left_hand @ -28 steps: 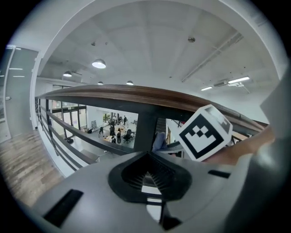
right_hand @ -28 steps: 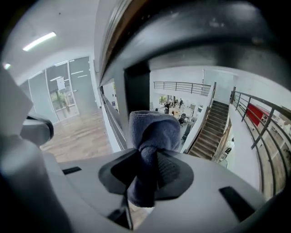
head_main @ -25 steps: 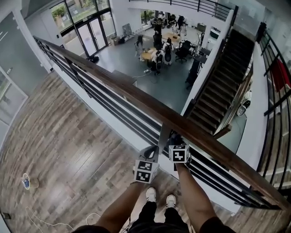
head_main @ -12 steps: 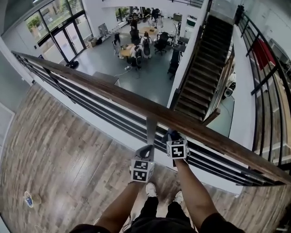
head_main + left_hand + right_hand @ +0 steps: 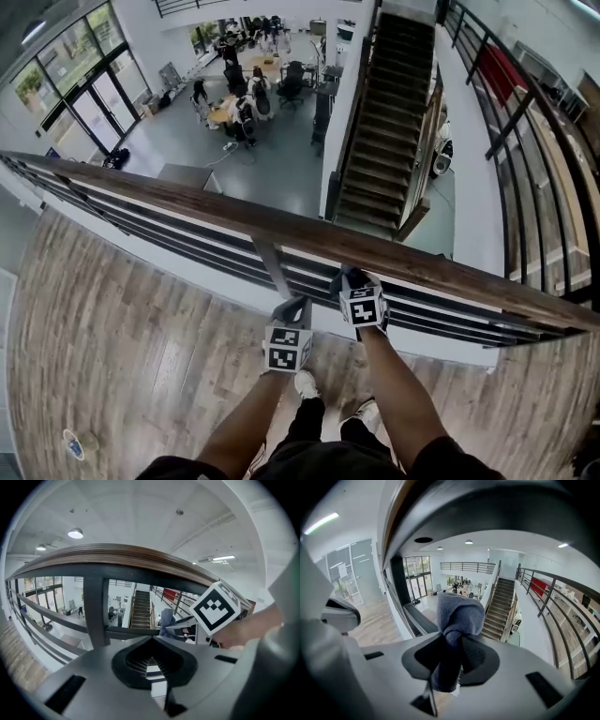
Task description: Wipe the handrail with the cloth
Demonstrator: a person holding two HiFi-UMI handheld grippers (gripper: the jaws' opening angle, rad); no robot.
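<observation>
A brown wooden handrail [image 5: 281,228] on dark metal bars runs across the head view, from the left edge down to the right edge. My right gripper [image 5: 349,278] is shut on a grey-blue cloth [image 5: 459,611], bunched above its jaws, and is held up just under the rail's near side. In the right gripper view [image 5: 451,666] the handrail [image 5: 396,508] looms close at the top left. My left gripper [image 5: 298,307] sits lower and to the left, near a rail post [image 5: 272,267]. In the left gripper view [image 5: 151,658] its jaws are shut with nothing between them, the handrail [image 5: 117,557] arches overhead, and the cloth [image 5: 166,618] shows beside the post.
I stand on a wood-plank mezzanine floor [image 5: 112,319]. Beyond the railing is a drop to a lower hall with desks and people [image 5: 239,94], and a dark staircase [image 5: 384,112] descends on the right. A small round object [image 5: 73,442] lies on the floor at lower left.
The head view has swung so the rail now lies flatter across the picture. Both grippers have kept their place just under the rail, the cloth still in the right one.
</observation>
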